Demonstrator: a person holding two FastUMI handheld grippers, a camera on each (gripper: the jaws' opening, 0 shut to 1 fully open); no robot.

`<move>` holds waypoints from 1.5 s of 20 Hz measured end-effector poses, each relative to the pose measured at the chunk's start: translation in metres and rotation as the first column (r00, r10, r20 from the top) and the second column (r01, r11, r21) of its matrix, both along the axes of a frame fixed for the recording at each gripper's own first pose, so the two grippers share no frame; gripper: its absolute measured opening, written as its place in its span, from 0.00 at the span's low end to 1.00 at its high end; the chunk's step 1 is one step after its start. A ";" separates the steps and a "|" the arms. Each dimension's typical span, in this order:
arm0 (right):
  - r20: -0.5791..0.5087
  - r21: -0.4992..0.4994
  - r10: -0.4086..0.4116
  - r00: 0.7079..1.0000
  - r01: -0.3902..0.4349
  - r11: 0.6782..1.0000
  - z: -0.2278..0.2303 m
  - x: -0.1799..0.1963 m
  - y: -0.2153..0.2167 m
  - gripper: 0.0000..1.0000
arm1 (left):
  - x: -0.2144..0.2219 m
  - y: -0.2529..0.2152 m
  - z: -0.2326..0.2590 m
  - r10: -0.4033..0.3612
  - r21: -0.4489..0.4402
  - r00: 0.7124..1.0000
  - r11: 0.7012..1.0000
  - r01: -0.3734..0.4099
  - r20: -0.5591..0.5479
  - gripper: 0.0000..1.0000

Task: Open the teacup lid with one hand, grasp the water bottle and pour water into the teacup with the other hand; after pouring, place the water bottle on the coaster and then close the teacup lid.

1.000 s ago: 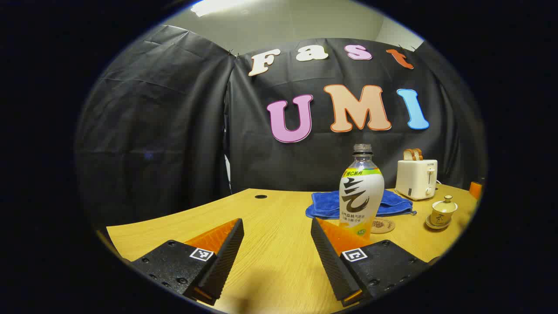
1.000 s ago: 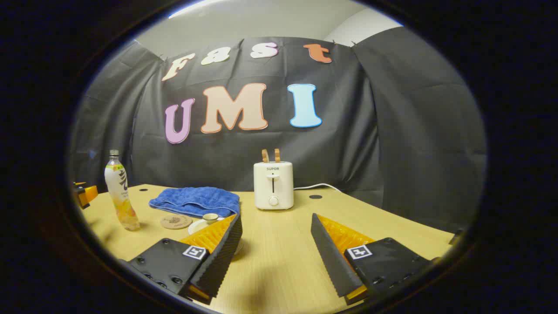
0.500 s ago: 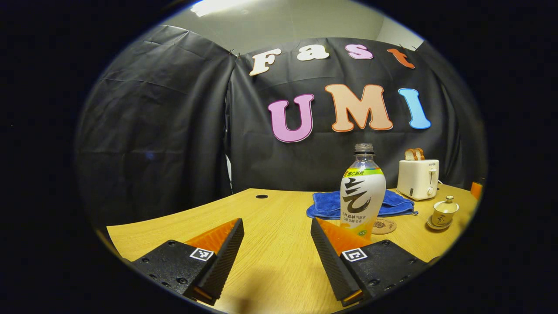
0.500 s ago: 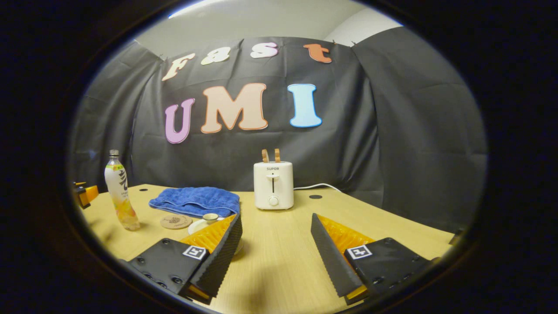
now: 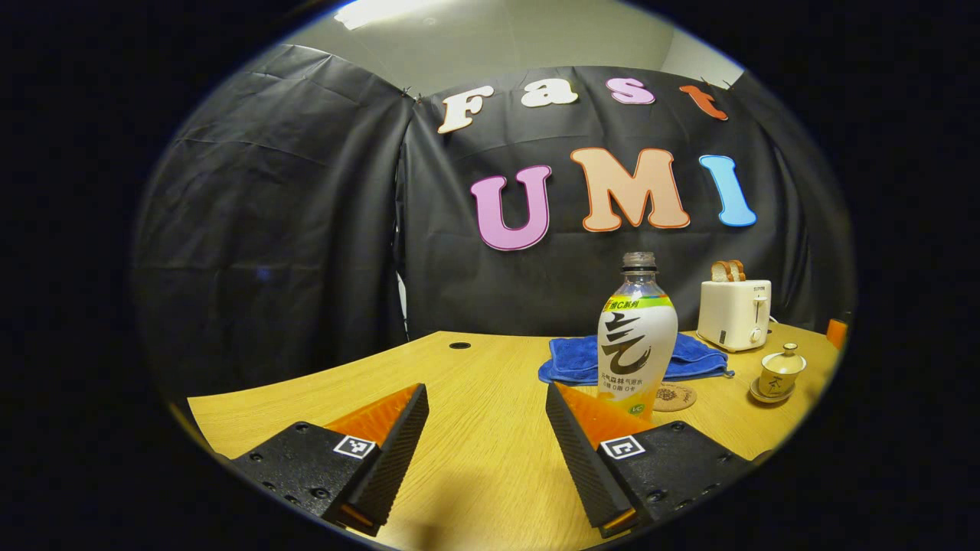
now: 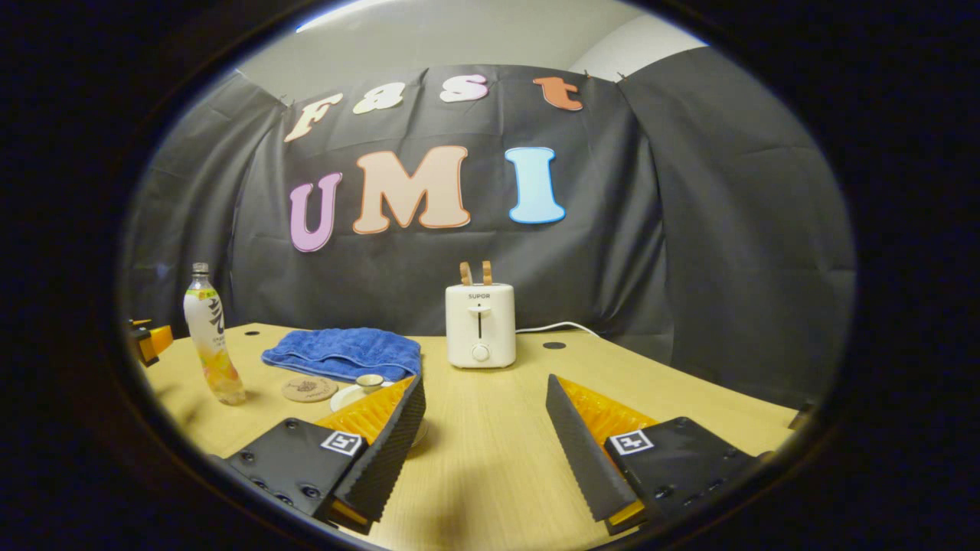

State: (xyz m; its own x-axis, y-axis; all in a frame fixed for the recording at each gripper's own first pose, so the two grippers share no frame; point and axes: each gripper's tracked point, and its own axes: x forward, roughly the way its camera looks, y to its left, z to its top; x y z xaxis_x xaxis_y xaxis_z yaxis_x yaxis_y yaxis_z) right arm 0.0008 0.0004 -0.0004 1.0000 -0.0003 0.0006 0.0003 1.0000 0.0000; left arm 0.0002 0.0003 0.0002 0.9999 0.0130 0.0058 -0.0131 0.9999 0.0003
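Observation:
A tall water bottle [image 5: 637, 337] with a white label stands upright on the wooden table, just beyond my left gripper's right finger. My left gripper [image 5: 486, 392] is open and holds nothing. A round coaster [image 5: 674, 397] lies right of the bottle. Farther right the lidded teacup [image 5: 779, 373] sits on its saucer. In the right gripper view my right gripper [image 6: 485, 380] is open and empty. Its left finger hides most of the teacup [image 6: 370, 380]. The coaster [image 6: 308, 388] and bottle [image 6: 210, 333] are to the left.
A folded blue towel [image 5: 589, 360] lies behind the bottle and coaster. A white toaster [image 6: 480, 325] with bread slices stands at the back, its cord trailing right. The table [image 6: 490, 451] has bare wood in front of both grippers. The left gripper [image 6: 149, 340] peeks in at the left edge.
The left gripper view shifted very slightly a second ago. Since then nothing has moved, and both grippers stay open.

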 end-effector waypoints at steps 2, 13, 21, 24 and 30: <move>0.000 0.000 0.000 1.000 0.000 1.000 0.000 0.000 0.000 1.00 | 0.000 0.000 -0.001 0.000 -0.001 1.000 1.000 0.000 -0.001 0.90; -0.009 0.002 0.122 0.992 -0.122 0.993 -0.001 0.000 0.025 1.00 | 0.001 0.000 -0.001 0.000 -0.001 1.000 1.000 0.000 0.000 0.90; -0.015 0.006 0.235 0.972 -0.235 0.972 -0.003 0.014 0.062 0.99 | 0.001 0.000 -0.001 0.000 -0.001 1.000 1.000 0.000 0.000 0.90; -0.019 0.007 0.276 0.961 -0.276 0.961 -0.004 0.021 0.079 1.00 | 0.001 -0.001 0.000 0.000 -0.002 1.000 1.000 0.000 0.000 0.91; -0.024 0.010 0.333 0.943 -0.333 0.943 -0.005 0.038 0.108 1.00 | 0.002 0.000 -0.001 0.000 -0.002 1.000 1.000 0.000 0.000 0.90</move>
State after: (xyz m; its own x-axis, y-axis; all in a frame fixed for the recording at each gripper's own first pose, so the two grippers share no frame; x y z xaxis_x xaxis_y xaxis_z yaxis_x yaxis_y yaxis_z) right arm 0.0384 0.1089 -0.0058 0.9428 0.3324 -0.0238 -0.3323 0.9431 0.0096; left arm 0.0017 0.0001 -0.0004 0.9999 0.0134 0.0055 -0.0133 0.9999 -0.0019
